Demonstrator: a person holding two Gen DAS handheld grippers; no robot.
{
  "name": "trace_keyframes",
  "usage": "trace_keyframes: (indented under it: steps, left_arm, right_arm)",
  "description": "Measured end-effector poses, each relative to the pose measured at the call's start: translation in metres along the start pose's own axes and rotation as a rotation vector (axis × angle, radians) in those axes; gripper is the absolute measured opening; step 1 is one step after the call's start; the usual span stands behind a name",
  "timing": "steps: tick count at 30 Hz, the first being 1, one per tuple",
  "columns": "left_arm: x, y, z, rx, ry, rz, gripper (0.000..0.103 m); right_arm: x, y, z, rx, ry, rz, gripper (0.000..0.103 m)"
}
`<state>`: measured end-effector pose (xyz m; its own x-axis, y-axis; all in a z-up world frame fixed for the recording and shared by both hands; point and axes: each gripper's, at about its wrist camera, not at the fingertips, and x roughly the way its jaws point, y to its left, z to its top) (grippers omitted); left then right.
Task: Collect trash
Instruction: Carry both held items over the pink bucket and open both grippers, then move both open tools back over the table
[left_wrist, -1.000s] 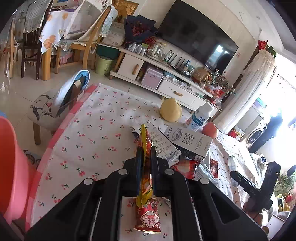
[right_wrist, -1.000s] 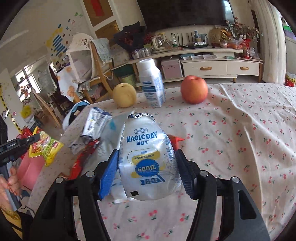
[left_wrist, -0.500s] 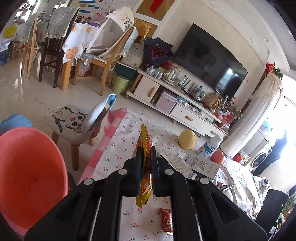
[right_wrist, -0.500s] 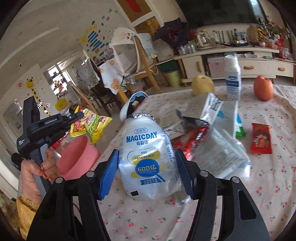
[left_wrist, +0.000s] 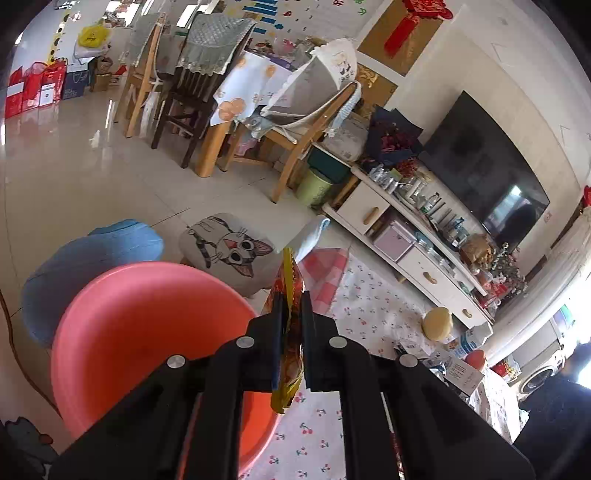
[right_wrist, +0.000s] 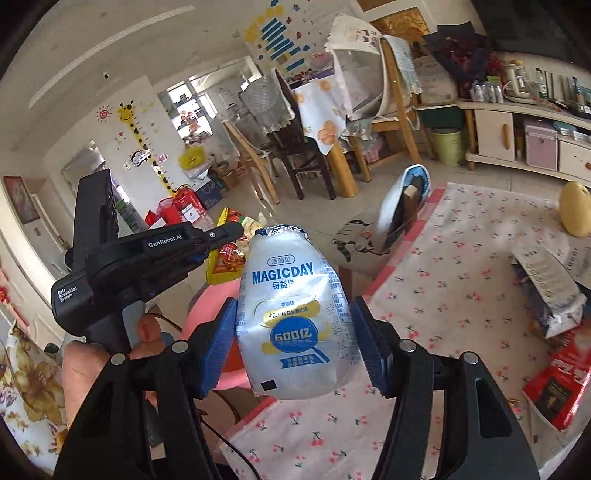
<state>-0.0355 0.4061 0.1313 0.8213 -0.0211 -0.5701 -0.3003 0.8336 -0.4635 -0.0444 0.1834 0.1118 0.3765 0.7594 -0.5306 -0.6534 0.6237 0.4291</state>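
Both tools loaded, beside the pink bin
L tool (left_wrist: 291, 325) clamped on yellow snack wrapper (left_wrist: 290, 354) w/ pink bin (left_wrist: 129, 332) below-left; R tool (right_wrist: 293, 347) squeezing MAGICDAY pouch (right_wrist: 295, 321).

Left wrist cam: looks forward along the left gripper (left_wrist: 291, 325), tilted down, close over the pink bin (left_wrist: 140, 332), facing the TV cabinet (left_wrist: 406, 240). Right wrist cam: looks along the right gripper (right_wrist: 293, 332) from over the surface (right_wrist: 461, 266) edge, facing the dining chairs (right_wrist: 295, 147). Shared: bin, cat stool (left_wrist: 229, 251), yellow pear (right_wrist: 574, 210), cabinet; the right view also shows the left gripper.
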Motion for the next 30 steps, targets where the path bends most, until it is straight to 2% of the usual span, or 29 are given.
trace_keyframes:
  steps: [3, 10, 14, 15, 16, 18, 23, 26, 27, 30]
  left_arm:
    - [0.001, 0.015, 0.005, -0.015, -0.003, 0.05, 0.01]
    - [0.005, 0.047, 0.011, -0.081, -0.002, 0.112, 0.01]
    - [0.008, 0.054, 0.01, -0.094, 0.003, 0.155, 0.012]
    - [0.007, 0.054, 0.01, -0.086, 0.0, 0.17, 0.015]
    - [0.007, 0.052, 0.01, -0.074, -0.005, 0.191, 0.022]
    - [0.005, 0.051, 0.008, -0.056, -0.029, 0.234, 0.035]
    - [0.002, 0.045, 0.007, -0.025, -0.095, 0.279, 0.048]
    - [-0.005, 0.032, 0.003, 0.039, -0.187, 0.302, 0.06]
    - [-0.007, 0.027, 0.002, 0.059, -0.215, 0.303, 0.067]
    - [-0.014, 0.012, -0.004, 0.111, -0.295, 0.288, 0.075]
  right_arm:
    - [0.026, 0.013, 0.006, -0.013, 0.024, 0.02, 0.063]
    - [0.067, 0.031, -0.001, -0.01, 0.076, 0.051, 0.063]
    - [0.085, 0.044, -0.009, -0.036, 0.123, 0.038, 0.066]
    - [0.089, 0.046, -0.01, -0.037, 0.134, 0.032, 0.077]
    - [0.093, 0.044, -0.01, -0.036, 0.137, 0.021, 0.085]
    - [0.089, 0.042, -0.014, -0.037, 0.118, 0.0, 0.085]
    - [0.065, 0.027, -0.025, -0.03, 0.06, -0.067, 0.086]
    - [0.048, 0.013, -0.033, -0.012, 0.041, -0.113, 0.088]
    - [0.043, 0.008, -0.036, -0.003, 0.034, -0.128, 0.088]
    - [0.027, -0.004, -0.045, 0.024, 0.023, -0.157, 0.089]
